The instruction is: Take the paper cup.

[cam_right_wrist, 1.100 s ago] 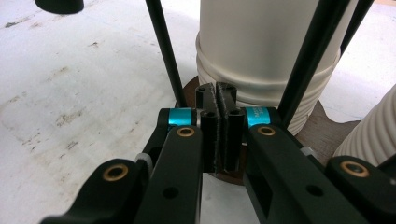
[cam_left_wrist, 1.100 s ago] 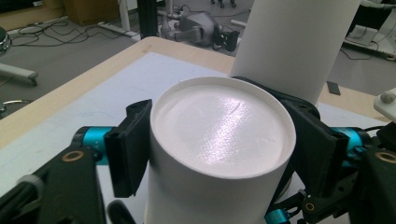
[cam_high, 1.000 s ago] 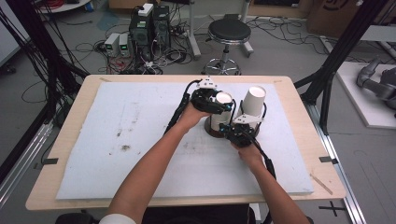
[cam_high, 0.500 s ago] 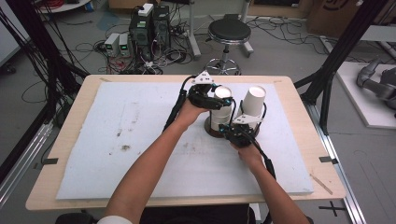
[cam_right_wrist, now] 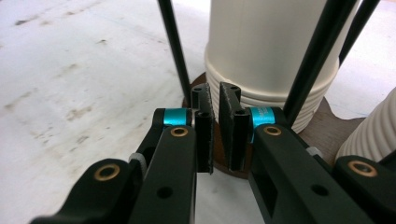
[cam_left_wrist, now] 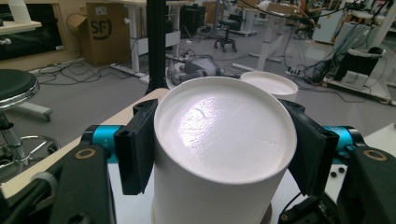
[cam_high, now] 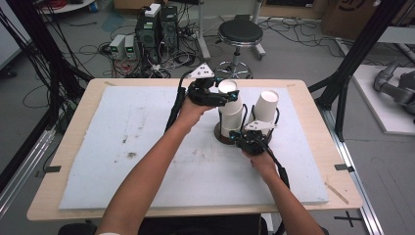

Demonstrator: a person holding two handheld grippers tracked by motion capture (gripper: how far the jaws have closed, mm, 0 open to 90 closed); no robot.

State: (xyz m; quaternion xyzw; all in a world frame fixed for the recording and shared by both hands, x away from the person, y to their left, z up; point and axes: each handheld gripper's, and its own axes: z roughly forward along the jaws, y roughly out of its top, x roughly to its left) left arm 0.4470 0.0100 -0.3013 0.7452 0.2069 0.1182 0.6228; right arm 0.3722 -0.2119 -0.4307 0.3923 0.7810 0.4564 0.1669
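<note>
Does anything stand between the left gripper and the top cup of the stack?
Nothing visible does. The left gripper has just been closing its jaws, and both pads press straight on the top cup, one on each side.

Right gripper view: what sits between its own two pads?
Nothing. The right gripper shows a narrow bare gap; the brown base and the ribbed cup stack stand beyond its tips.
</note>
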